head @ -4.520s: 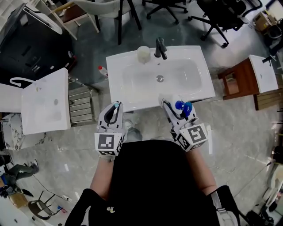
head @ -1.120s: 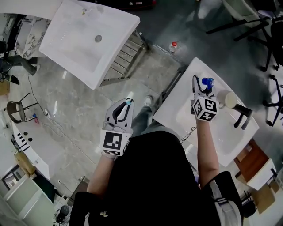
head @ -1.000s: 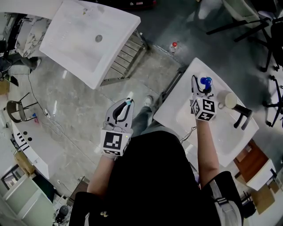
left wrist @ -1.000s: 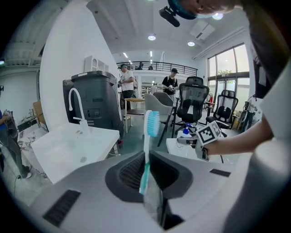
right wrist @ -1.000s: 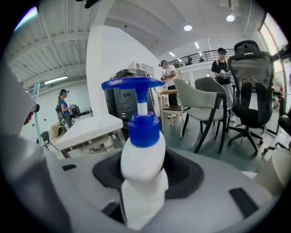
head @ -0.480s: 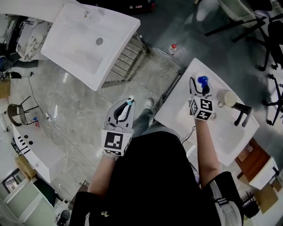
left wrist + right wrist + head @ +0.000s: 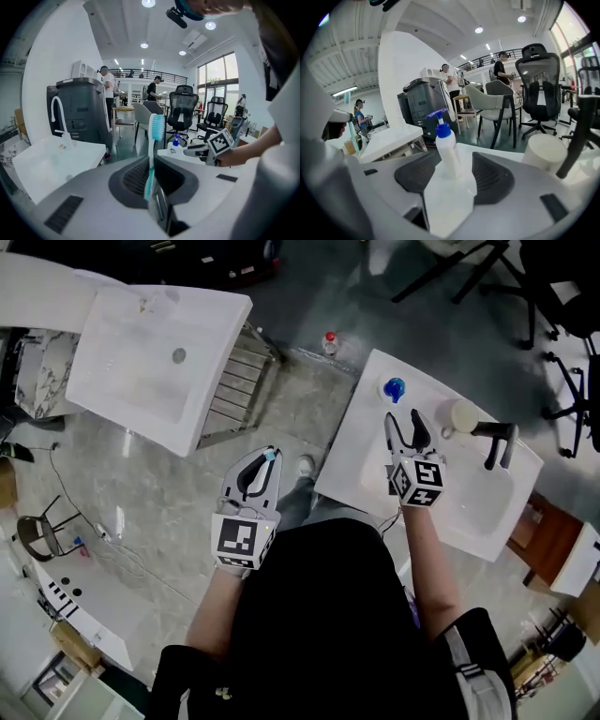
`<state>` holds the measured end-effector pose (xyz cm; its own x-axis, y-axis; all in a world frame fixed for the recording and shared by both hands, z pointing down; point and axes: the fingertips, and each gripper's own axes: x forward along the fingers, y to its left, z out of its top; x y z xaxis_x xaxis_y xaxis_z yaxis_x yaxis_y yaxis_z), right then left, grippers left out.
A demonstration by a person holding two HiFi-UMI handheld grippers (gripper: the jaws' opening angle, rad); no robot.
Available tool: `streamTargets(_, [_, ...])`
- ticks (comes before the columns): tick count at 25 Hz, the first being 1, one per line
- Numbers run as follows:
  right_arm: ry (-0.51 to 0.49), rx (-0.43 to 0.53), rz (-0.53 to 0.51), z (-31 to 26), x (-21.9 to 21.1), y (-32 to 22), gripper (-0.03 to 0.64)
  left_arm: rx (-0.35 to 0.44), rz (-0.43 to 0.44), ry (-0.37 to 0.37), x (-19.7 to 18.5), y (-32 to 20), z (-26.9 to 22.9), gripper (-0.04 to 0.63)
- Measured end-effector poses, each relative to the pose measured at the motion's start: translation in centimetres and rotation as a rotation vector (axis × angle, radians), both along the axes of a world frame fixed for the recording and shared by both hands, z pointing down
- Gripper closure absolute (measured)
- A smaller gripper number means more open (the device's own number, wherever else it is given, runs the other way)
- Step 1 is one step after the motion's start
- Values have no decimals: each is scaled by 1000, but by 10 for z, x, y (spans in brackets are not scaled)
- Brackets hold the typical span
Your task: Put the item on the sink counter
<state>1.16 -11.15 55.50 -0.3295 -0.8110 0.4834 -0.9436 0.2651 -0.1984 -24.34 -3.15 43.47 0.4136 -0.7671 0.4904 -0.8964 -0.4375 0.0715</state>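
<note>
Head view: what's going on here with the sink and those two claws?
A person stands at a white sink counter with a claw in each hand. The right claw has just been opening its jaws. The blue-topped pump bottle stands upright on the counter's corner just beyond its tips, touched by neither pad, so it looks set down. The left claw hangs off to the side over the floor, shut on a toothbrush. A cup sits beside the faucet.
</note>
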Motion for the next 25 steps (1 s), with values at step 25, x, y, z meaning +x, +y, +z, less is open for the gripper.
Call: streamTargets(25, [-63, -3, 529, -32, 123, 188, 394, 61, 663, 114, 232, -37, -9, 549])
